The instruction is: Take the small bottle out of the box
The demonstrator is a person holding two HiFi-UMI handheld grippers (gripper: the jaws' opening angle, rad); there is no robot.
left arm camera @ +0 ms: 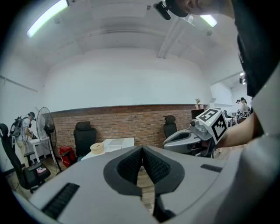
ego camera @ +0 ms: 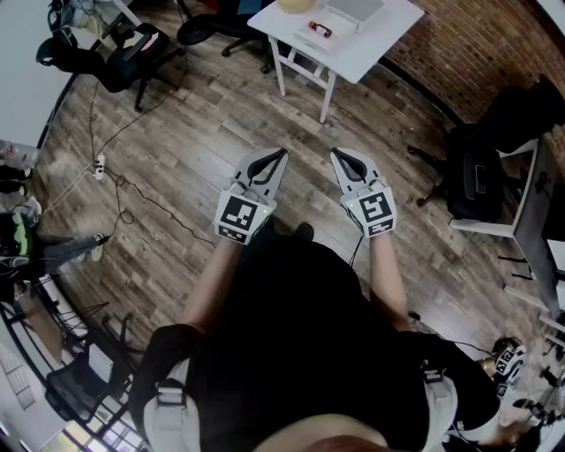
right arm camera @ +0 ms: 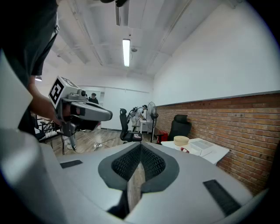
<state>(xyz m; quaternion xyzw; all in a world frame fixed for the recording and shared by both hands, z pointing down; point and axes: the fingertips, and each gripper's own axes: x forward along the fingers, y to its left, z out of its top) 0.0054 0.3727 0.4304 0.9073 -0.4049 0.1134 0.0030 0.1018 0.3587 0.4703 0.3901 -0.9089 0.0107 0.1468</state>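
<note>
Right now the left gripper (ego camera: 275,159) and right gripper (ego camera: 342,159) are hovering at waist height, jaws pressed together on nothing. Well ahead, the box (ego camera: 355,11) is sitting on the white tabletop (ego camera: 375,44), lying nearer the right gripper; the bottle is too small to pick out.

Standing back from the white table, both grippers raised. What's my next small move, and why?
Probably step toward the white table. The box sits on it, well beyond reach, and the left gripper and right gripper are both shut and empty.
</note>
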